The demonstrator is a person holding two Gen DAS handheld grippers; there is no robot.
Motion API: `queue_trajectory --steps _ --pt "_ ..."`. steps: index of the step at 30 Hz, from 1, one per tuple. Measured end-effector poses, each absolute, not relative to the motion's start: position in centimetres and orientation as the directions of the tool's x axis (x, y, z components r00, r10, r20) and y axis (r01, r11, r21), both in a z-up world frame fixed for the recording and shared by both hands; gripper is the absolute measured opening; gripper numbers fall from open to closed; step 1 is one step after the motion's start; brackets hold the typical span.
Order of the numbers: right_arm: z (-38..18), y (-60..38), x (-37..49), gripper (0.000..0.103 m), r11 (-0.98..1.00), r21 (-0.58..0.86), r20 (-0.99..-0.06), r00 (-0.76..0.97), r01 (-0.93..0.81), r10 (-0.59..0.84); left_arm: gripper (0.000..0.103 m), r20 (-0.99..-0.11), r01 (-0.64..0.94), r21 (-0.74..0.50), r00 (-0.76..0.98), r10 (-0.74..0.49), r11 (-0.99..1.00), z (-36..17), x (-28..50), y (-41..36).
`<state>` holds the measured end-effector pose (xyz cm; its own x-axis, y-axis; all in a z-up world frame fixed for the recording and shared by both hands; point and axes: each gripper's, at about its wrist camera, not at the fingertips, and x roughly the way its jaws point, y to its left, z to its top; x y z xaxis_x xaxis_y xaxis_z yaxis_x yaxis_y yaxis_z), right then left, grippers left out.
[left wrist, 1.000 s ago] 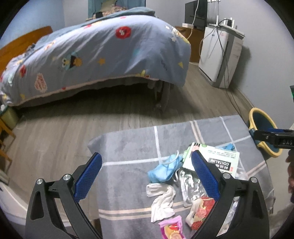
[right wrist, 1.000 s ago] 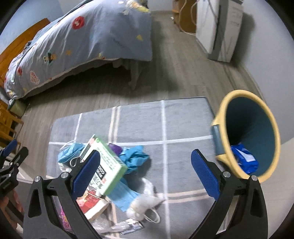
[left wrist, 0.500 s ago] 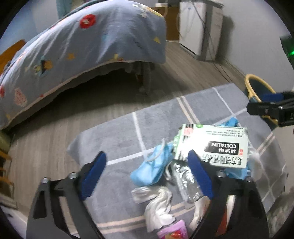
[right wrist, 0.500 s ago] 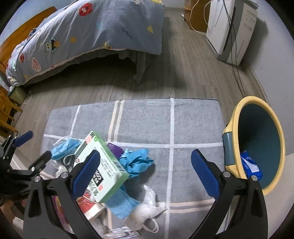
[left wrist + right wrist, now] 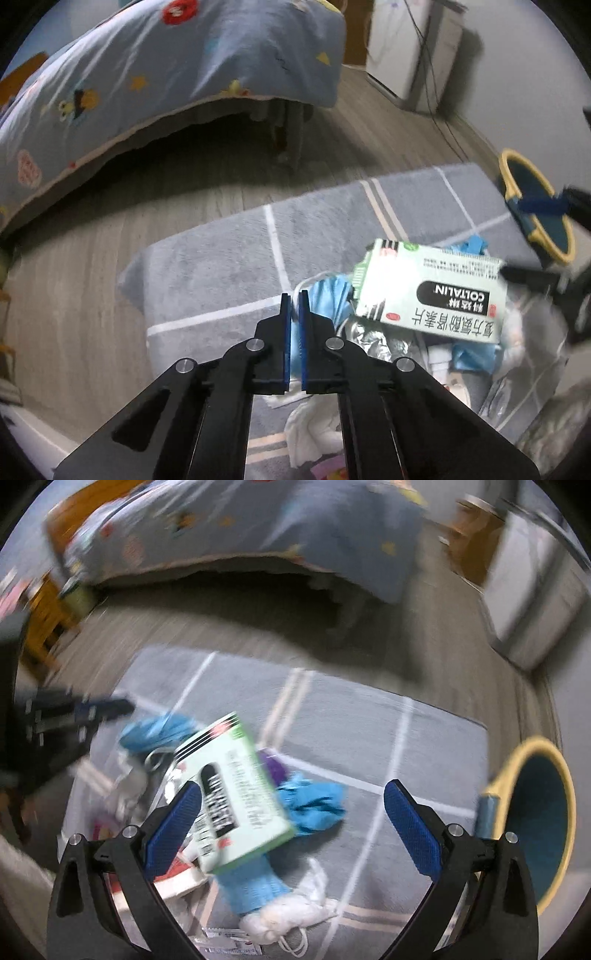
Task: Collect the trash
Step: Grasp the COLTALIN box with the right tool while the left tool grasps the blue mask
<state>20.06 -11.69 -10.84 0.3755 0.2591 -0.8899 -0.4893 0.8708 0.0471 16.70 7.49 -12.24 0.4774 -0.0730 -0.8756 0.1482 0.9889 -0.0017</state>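
Note:
A pile of trash lies on a grey rug (image 5: 221, 266). It holds a green-white medicine box (image 5: 432, 291), a blue face mask (image 5: 327, 295), crumpled foil (image 5: 369, 336) and white tissue (image 5: 314, 432). My left gripper (image 5: 294, 297) is shut, with the mask's left edge pinched between its pads. My right gripper (image 5: 291, 786) hangs open above the box (image 5: 236, 794) and a crumpled blue glove (image 5: 314, 805), touching neither. The yellow-rimmed blue bin (image 5: 535, 812) lies on its side at the rug's right end.
A bed with a blue patterned quilt (image 5: 147, 74) stands beyond the rug on wooden floor. A white appliance (image 5: 413, 51) with cables stands by the far wall. Wooden furniture (image 5: 44, 616) is at the left. A white bundle with loops (image 5: 291, 915) lies near the rug's front.
My left gripper sank toward the pile and its jaws went from wide open to shut on the mask's edge. My right gripper rolled and swung left over the box, still open.

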Motion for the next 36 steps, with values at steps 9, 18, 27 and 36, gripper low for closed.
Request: queue_trajectory --steps 9,18,27,36 --pt "-13.8 -6.5 18.7 0.097 0.763 -0.053 -0.925 0.320 -0.644 0.205 0.004 -0.879 0.118 -0.019 0.472 -0.073 0.993 -12.1 16.2 9.0" --pt "-15.7 -5.1 18.7 0.077 0.740 -0.111 -0.941 0.310 -0.664 0.137 0.005 -0.884 0.130 -0.015 0.462 -0.074 0.991 -12.6 16.2 9.5" --pt "-12.3 -8.7 19.7 0.073 0.816 -0.049 -0.917 0.349 -0.577 0.191 0.046 -0.888 0.131 -0.047 0.449 -0.101 0.990 -13.5 16.7 9.1" --pt "-11.3 -11.3 20.9 0.073 0.886 -0.016 -0.926 0.341 -0.464 0.162 0.048 -0.936 0.213 0.043 0.351 -0.035 0.976 -17.1 17.8 6.1"
